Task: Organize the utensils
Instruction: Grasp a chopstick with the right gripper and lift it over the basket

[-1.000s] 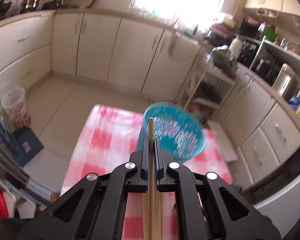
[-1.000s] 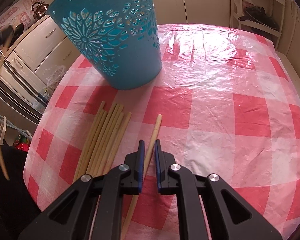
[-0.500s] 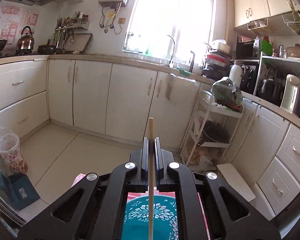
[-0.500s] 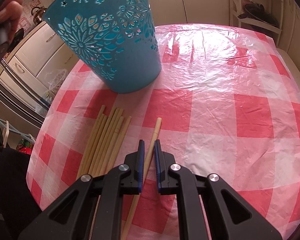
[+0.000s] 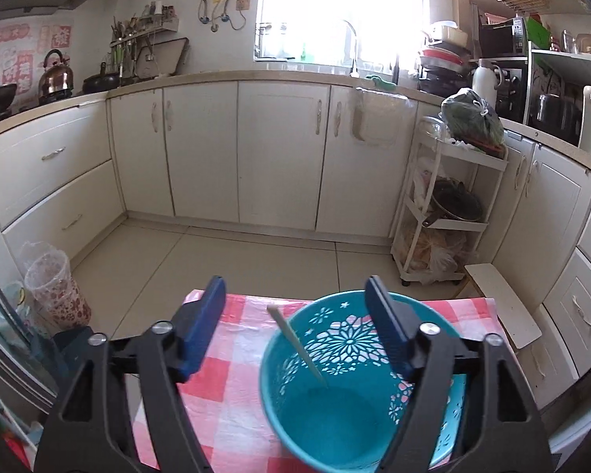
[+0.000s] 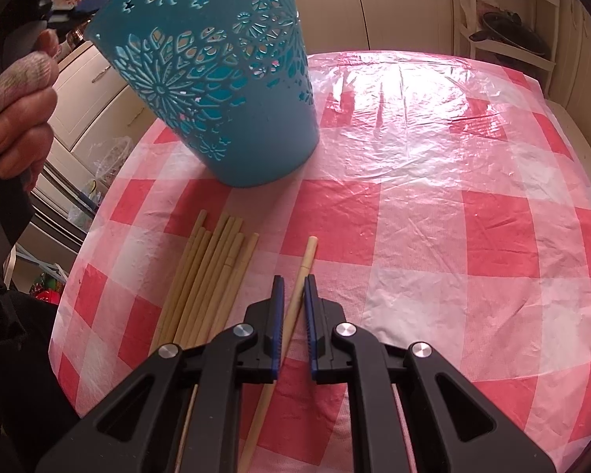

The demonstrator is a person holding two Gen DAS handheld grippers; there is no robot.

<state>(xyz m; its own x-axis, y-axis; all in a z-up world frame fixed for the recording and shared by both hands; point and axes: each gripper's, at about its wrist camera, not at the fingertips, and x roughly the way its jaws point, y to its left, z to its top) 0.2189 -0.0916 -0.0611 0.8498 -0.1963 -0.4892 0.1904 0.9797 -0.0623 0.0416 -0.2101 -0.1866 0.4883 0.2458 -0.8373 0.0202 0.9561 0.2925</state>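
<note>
Here, the left hand-held gripper (image 5: 295, 307) gapes wide above the teal holder (image 5: 335, 394), which contains one chopstick (image 5: 297, 349). The right hand-held gripper (image 6: 294, 299) sits narrow around a single chopstick (image 6: 301, 276), not clamped; a bundle (image 6: 209, 276) lies left; the desk's (image 6: 453, 236) right half is open.

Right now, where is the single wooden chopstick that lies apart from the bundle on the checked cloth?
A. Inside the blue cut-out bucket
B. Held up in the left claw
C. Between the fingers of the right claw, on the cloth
C: the lone wooden chopstick lies on the red-and-white checked tablecloth between the narrowly parted fingers of the right claw.
</note>
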